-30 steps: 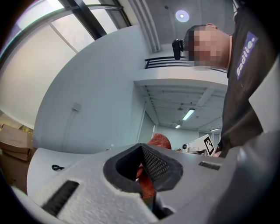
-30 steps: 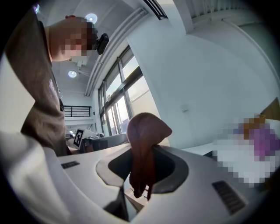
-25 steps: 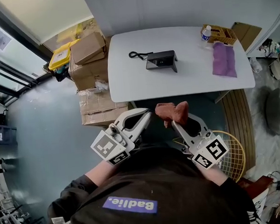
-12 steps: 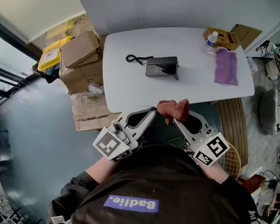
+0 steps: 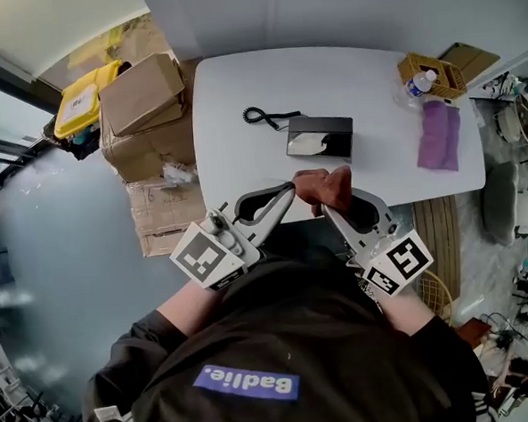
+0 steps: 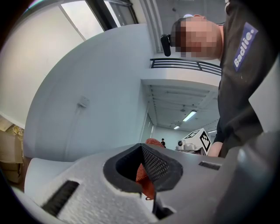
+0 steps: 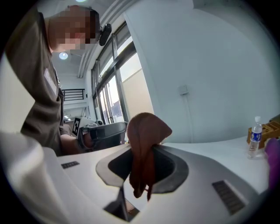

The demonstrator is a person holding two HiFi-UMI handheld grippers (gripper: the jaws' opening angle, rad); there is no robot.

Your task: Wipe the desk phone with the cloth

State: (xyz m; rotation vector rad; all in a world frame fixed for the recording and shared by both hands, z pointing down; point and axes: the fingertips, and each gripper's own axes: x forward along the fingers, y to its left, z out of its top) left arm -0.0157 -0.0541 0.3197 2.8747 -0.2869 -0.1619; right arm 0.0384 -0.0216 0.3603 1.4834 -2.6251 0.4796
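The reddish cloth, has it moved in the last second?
Yes. The cloth has gone forward: it hung short of the white table, and now sits over its near edge, close to the phone.

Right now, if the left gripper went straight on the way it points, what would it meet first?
Most likely the cloth held by the right gripper, which sits just beyond the left gripper, though depth is unclear.

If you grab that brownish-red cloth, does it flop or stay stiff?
Probably floppy: the cloth droops in soft folds from the right gripper. It is likely light too, since one pinch seems to carry it all.
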